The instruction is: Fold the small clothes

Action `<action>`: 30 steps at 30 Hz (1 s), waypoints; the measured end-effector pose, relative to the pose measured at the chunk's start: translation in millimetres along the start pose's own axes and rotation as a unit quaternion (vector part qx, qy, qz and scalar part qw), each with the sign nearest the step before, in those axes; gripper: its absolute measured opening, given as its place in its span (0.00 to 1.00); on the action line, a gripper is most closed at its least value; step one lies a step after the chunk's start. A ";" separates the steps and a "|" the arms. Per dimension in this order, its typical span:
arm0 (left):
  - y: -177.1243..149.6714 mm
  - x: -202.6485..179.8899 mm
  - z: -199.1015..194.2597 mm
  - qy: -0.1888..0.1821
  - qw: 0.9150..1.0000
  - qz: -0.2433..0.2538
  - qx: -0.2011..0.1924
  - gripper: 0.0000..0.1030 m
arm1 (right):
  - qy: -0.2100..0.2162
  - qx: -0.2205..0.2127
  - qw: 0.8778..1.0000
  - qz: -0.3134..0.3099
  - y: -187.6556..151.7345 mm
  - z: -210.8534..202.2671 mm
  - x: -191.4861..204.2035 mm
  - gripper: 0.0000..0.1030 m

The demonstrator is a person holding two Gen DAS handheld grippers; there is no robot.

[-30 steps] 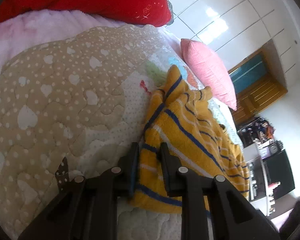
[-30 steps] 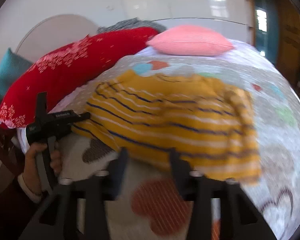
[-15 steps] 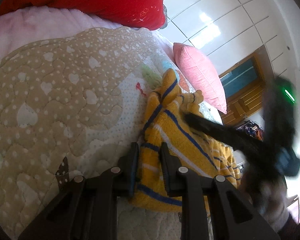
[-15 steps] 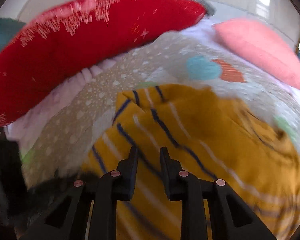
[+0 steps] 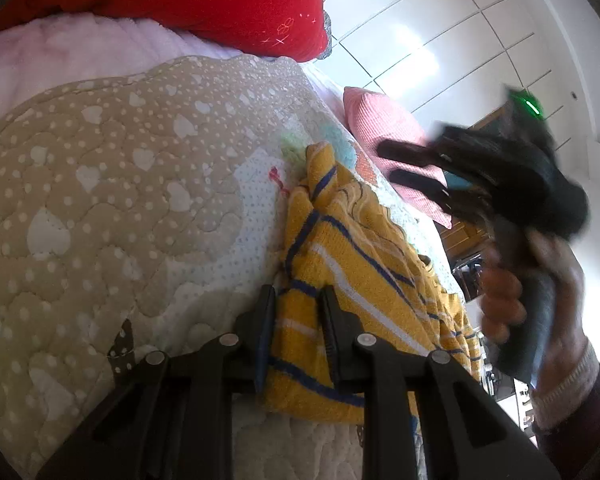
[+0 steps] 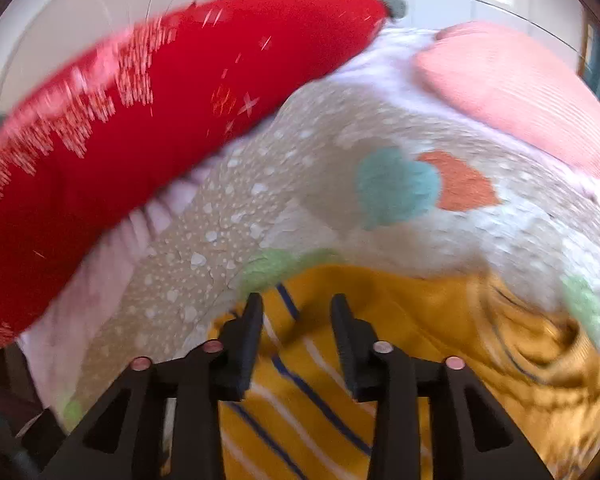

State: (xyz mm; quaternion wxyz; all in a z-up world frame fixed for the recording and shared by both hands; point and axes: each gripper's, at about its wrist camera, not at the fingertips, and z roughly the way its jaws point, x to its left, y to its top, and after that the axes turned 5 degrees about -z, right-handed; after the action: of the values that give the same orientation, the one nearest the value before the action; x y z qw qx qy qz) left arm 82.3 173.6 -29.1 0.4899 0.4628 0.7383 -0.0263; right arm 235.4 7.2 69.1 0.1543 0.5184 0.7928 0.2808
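The left gripper (image 5: 296, 304) is clenched on the near hem of the yellow striped sweater (image 5: 364, 264), which stretches ahead and to its right across the quilt (image 5: 100, 200). The right gripper (image 6: 296, 312) hovers over the sweater's far end, fingers parted, the knit directly beneath and between them.

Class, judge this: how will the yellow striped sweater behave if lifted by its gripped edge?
The sweater is probably floppy: it lies rumpled on the quilt. It would likely sag below the left gripper. Its ribbed knit looks unlikely to slip.

Rumpled yellow blue-striped sweater (image 5: 352, 264) on quilt (image 5: 112, 208)
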 end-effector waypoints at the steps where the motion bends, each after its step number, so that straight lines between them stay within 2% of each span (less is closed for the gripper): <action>1: 0.0 -0.2 0.0 0.000 1.000 0.000 0.000 0.21 | 0.009 -0.001 1.000 0.006 -7.3 -7.6 -6.6 0.45; 4: 0.1 0.2 0.1 0.000 1.000 0.000 0.000 0.22 | 0.048 0.009 0.998 0.032 -38.8 -19.2 -30.5 0.45; 6: -0.1 -0.1 0.1 0.001 1.000 0.000 0.000 0.22 | 0.088 0.020 0.993 0.073 -62.3 -18.3 -55.2 0.45; 8: 0.4 -0.2 0.6 0.001 1.000 0.000 0.001 0.22 | 0.092 0.021 0.988 0.118 -81.8 -19.5 -87.1 0.44; 10: 0.5 -0.7 0.9 0.001 1.000 0.000 0.001 0.22 | 0.100 0.003 0.978 0.183 -99.6 -23.1 -131.3 0.38; 11: 0.2 -1.3 1.0 0.002 1.000 0.001 0.001 0.22 | 0.094 -0.011 0.973 0.212 -106.0 -28.8 -152.0 0.38; 12: 0.4 -1.6 1.3 0.003 1.000 0.001 0.001 0.22 | 0.070 -0.032 0.967 0.243 -113.8 -40.0 -177.3 0.39; 15: 0.9 -2.1 2.1 0.005 1.000 0.002 0.002 0.22 | -0.027 -0.068 0.951 0.301 -138.5 -71.7 -240.6 0.40; 17: 1.5 -2.5 2.8 0.005 1.000 0.002 0.002 0.23 | -0.066 -0.074 0.937 0.335 -159.7 -90.2 -274.6 0.31; 19: 2.6 -2.3 4.5 0.007 1.000 0.002 0.003 0.23 | -0.111 -0.075 0.927 0.350 -172.8 -107.9 -288.4 0.36; 21: 3.2 -3.0 5.8 0.008 1.000 0.003 0.003 0.23 | -0.113 -0.096 0.924 0.352 -182.7 -128.8 -291.4 0.37; 22: 3.4 -2.7 6.2 0.009 1.000 0.003 0.003 0.23 | -0.104 -0.105 0.924 0.353 -185.3 -136.8 -288.7 0.41; 24: 3.9 -3.6 7.6 0.011 1.000 0.005 0.003 0.23 | -0.048 -0.138 0.926 0.348 -187.2 -153.1 -270.8 0.43; 27: 4.0 -4.3 8.9 0.015 1.000 0.006 0.003 0.23 | 0.063 -0.160 0.931 0.322 -186.4 -159.2 -227.9 0.50; 29: 4.4 -5.6 10.6 0.018 1.000 0.008 0.004 0.23 | 0.136 -0.149 0.931 0.303 -187.4 -148.0 -200.1 0.60; 30: 4.6 -6.1 11.3 0.019 1.000 0.008 0.004 0.23 | 0.178 -0.131 0.930 0.294 -189.2 -134.9 -185.1 0.60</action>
State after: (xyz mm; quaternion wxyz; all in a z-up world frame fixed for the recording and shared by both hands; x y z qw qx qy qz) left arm 94.1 166.7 -28.5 0.4739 0.4714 0.7436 -0.0163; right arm 100.8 -257.2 53.2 -0.0125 0.6450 0.5750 0.5032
